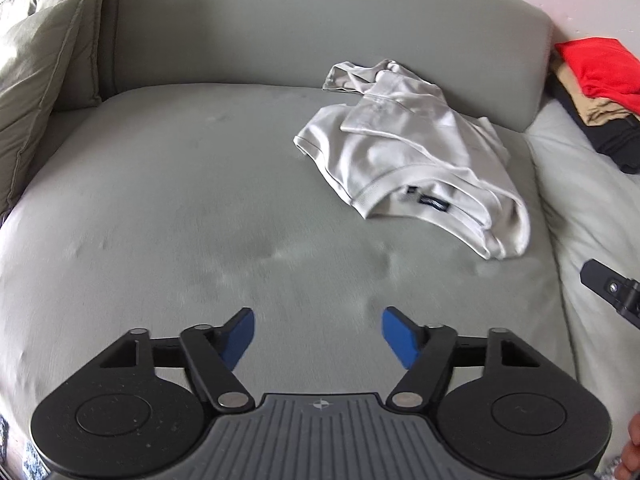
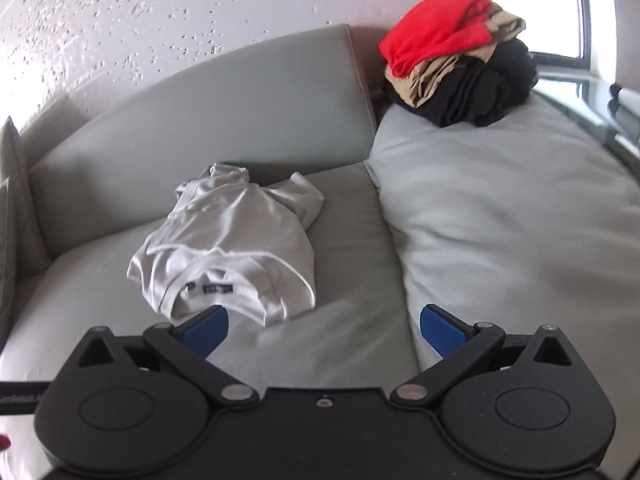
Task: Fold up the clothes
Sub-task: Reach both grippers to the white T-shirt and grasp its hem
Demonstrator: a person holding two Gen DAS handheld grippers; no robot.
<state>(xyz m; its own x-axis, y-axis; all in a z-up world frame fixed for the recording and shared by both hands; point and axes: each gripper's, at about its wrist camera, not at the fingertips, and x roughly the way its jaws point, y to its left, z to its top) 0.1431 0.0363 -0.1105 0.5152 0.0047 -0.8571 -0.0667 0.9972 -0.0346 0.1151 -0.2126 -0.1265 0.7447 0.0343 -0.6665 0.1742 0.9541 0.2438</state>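
A crumpled white shirt [image 1: 408,156] lies on the grey sofa seat [image 1: 180,200], collar and dark labels toward me. In the right wrist view the same white shirt [image 2: 232,248] sits just beyond the left blue pad. My left gripper [image 1: 318,334] hovers over bare seat fabric, short of the shirt and to its left, jaws apart with nothing between them. My right gripper [image 2: 324,330] is open wide above the seat [image 2: 352,344], the shirt's collar edge close to its left fingertip, with no contact visible. One black finger of the right gripper [image 1: 612,290] shows at the left view's right edge.
A pile of folded clothes [image 2: 460,64], red on top, then tan and black, rests on a pale cushion [image 2: 520,220] at the right. The sofa backrest [image 1: 320,32] rises behind the shirt. Olive pillows [image 1: 44,60] lean at the left. A window [image 2: 536,8] is far right.
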